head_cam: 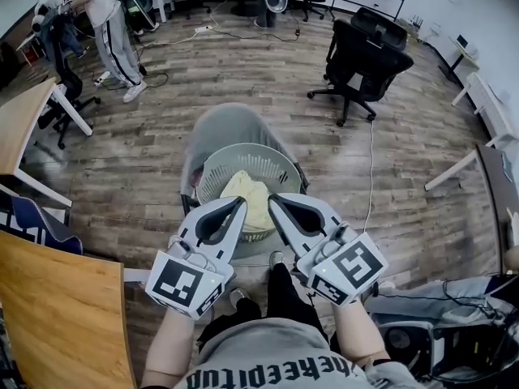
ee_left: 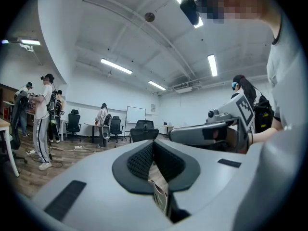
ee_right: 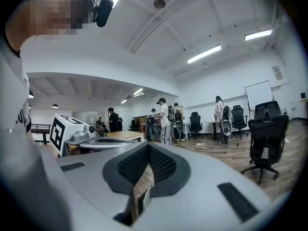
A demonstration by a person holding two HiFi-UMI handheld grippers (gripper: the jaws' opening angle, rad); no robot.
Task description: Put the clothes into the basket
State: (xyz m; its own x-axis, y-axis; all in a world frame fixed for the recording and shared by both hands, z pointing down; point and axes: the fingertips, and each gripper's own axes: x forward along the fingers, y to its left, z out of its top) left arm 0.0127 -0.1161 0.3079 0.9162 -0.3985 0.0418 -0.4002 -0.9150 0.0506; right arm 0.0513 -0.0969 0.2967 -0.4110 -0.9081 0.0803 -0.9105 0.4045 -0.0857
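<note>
The yellow clothes (head_cam: 246,194) lie bunched in the basket (head_cam: 212,168), which stands on the floor at 12 o'clock, just ahead of the person's feet. A grey chair (head_cam: 231,120) sits right behind it.

Both grippers hang over the near rim, pointing level. The left gripper (head_cam: 240,203) is at about 11 o'clock and the right gripper (head_cam: 273,199) at 1 o'clock, tips near each other. Each gripper view shows its jaws clenched together with no cloth between them.

The load looks to be already in, so what remains is probably a check. To do that well, I would keep the tips above the rim so they don't knock the light basket. I would also look round its edge for cloth hanging over the side and scan the floor for strays; none shows from here.

Further out are a black office chair (head_cam: 365,55) at 2 o'clock, a standing person (head_cam: 109,23) at 10 o'clock, and a wooden table (head_cam: 57,314) at 8 o'clock.
</note>
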